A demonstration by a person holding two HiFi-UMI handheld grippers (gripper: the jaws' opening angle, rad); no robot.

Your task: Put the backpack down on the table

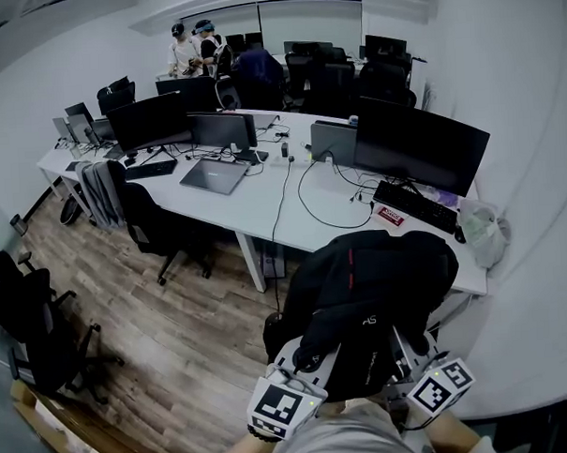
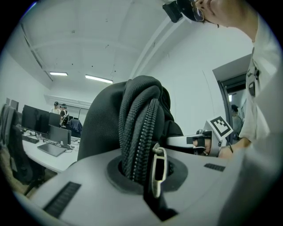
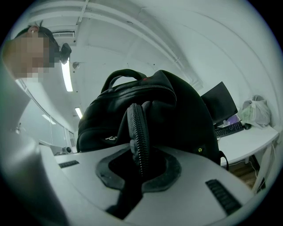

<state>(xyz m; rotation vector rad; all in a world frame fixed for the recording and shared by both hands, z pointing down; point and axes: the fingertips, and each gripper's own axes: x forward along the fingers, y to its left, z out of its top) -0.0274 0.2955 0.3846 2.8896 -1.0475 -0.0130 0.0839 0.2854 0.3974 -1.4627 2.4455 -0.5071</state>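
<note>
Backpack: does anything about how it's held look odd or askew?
Slightly: the backpack hangs in the air, not on the table, pinched by bunched zipper seams in the left gripper and right gripper, its top handle unused. Nothing looks spilled or damaged.

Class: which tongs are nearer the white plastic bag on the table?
Right. Right tongs grip the backpack on the bag's side; left tongs grip its far side.
</note>
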